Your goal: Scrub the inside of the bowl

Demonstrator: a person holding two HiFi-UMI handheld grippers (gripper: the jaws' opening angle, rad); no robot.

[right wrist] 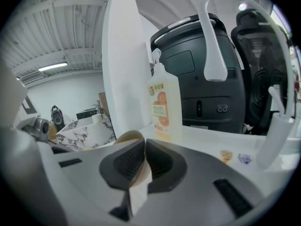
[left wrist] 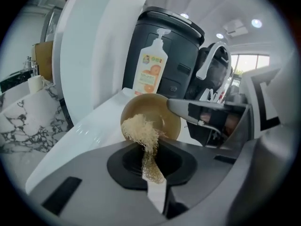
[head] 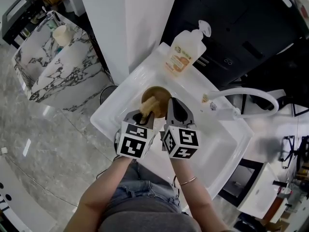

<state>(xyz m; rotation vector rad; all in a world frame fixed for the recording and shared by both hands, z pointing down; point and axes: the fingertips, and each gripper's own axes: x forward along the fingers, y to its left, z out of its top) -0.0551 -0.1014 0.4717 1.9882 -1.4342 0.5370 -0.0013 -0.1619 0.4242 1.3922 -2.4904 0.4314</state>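
A brown bowl [head: 158, 95] is tilted on its side over the white sink [head: 116, 105]. My left gripper [head: 145, 114] is shut on a pale fibrous loofah scrubber [head: 147, 105], whose tuft rests against the bowl's inside. In the left gripper view the scrubber [left wrist: 140, 132] sticks out of the shut jaws [left wrist: 153, 173] in front of the bowl [left wrist: 155, 112]. My right gripper [head: 170, 103] is shut on the bowl's right rim. In the right gripper view the rim [right wrist: 127, 138] runs between the closed pads [right wrist: 143, 161].
A soap pump bottle [head: 186, 50] with an orange label stands at the sink's far edge. A white curved faucet [head: 251, 96] is to the right. A white pillar [head: 140, 23] rises behind the sink. A marble-patterned counter [head: 53, 66] is at far left.
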